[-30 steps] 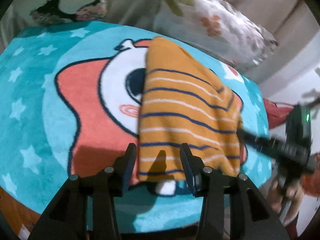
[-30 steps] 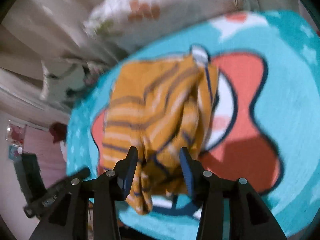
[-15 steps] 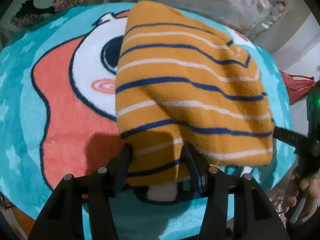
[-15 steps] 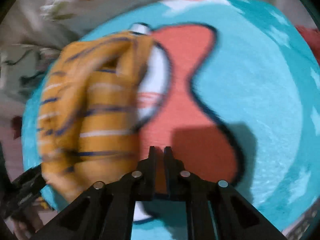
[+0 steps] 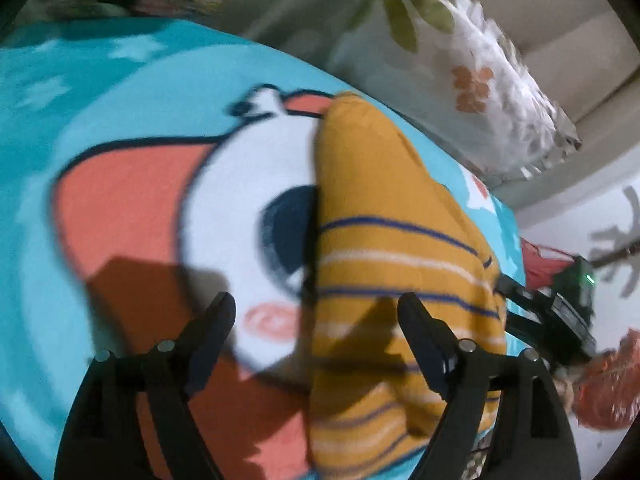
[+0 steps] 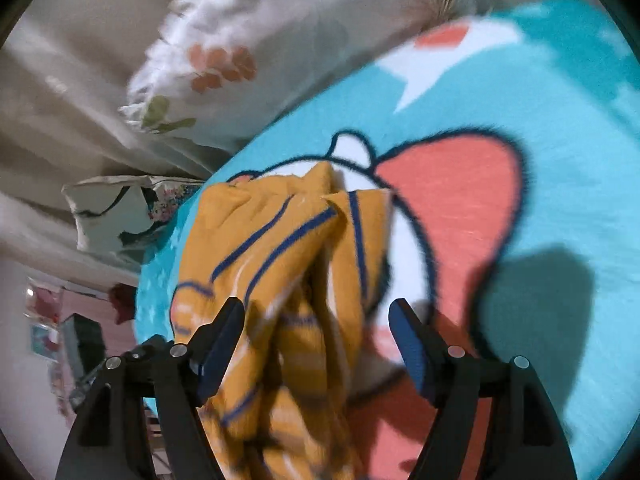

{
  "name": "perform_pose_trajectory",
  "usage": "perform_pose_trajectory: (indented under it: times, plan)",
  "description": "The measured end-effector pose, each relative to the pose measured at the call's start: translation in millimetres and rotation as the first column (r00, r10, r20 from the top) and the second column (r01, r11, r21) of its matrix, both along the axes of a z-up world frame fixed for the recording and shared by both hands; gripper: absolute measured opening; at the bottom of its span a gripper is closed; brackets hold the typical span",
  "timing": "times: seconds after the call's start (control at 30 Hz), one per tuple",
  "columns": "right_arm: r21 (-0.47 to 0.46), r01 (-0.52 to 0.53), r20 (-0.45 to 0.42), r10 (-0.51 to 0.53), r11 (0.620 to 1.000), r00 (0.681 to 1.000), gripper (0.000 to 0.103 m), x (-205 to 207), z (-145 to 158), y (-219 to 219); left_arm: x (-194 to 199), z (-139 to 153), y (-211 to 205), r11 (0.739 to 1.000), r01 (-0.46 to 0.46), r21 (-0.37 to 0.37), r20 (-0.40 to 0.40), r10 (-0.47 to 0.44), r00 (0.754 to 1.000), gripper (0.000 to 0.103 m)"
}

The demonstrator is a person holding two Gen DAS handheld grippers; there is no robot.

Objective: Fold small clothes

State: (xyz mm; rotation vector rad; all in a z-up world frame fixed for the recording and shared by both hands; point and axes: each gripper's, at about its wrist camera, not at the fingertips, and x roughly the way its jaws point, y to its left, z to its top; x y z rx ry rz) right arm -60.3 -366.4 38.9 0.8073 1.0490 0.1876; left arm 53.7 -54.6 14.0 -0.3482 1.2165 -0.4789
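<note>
Mustard-orange knit with navy and white stripes, the small garment (image 5: 392, 264) is looking soft, light and limp to us, the kind of cloth that sags and bunches wherever it is not supported. We are judging it neither slippery nor fragile, so a firm pinch through all layers at a folded edge or a corner should serve better than a grab at the loose middle, which would only gather a wad.

It is lying on the teal blanket (image 5: 132, 92) with its coral and white cartoon figure, spread over the bed. In the left wrist view it is running from the upper centre of the frame down to the lower right, and the left tongs (image 5: 316, 312) are standing spread apart and holding nothing, the left finger over bare blanket and the right finger over the cloth, so the garment's left edge is falling between them.

In the right wrist view the garment (image 6: 280, 248) is sitting rumpled in the centre and lower left, its near folds blurred. The right tongs (image 6: 316, 316) are also standing wide and grasping nothing, with the bunched cloth passing between the two fingers. A floral pillow (image 6: 248, 36) is lying beyond the blanket, in the upper part of the frame.
</note>
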Motion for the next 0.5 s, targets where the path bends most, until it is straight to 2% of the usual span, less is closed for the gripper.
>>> perform_pose_trajectory:
  times: [0.1, 0.17, 0.2, 0.27, 0.3, 0.33, 0.4, 0.5]
  plan:
    - [0.057, 0.021, -0.003, -0.021, 0.998, 1.000, 0.082, 12, -11, 7, 20, -16, -21, 0.995, 0.075, -0.064, -0.042, -0.077, 0.996, 0.083]
    - [0.150, 0.029, -0.016, -0.027, 0.988, 0.999, 0.079, 21, -16, 14, 27, -21, -33, 0.984, 0.108, -0.142, -0.079, -0.120, 0.990, 0.080]
    - [0.245, 0.029, -0.039, -0.020, 0.969, 0.999, 0.068, 27, -23, 21, 27, -21, -37, 0.977, 0.127, -0.170, -0.093, -0.144, 0.985, 0.066]
    - [0.307, 0.018, -0.028, -0.010, 0.952, 1.000, 0.059, 34, -20, 34, 27, -11, -41, 0.978, 0.141, -0.155, -0.094, -0.157, 0.983, 0.058]
    - [0.327, 0.015, -0.017, -0.010, 0.945, 1.000, 0.057, 37, -14, 40, 27, -5, -40, 0.977, 0.148, -0.156, -0.089, -0.163, 0.983, 0.050]
    - [0.337, 0.009, -0.005, -0.008, 0.941, 1.000, 0.057, 38, -8, 44, 27, 4, -36, 0.976, 0.147, -0.164, -0.085, -0.162, 0.983, 0.046]
    - [0.344, -0.009, 0.037, -0.004, 0.939, 0.999, 0.056, 44, 9, 51, 29, 24, -26, 0.978, 0.140, -0.157, -0.062, -0.151, 0.987, 0.046]
    - [0.333, -0.030, 0.098, -0.003, 0.942, 0.995, 0.056, 58, 27, 59, 41, 51, -15, 0.986, 0.137, -0.092, 0.002, -0.138, 0.990, 0.047]
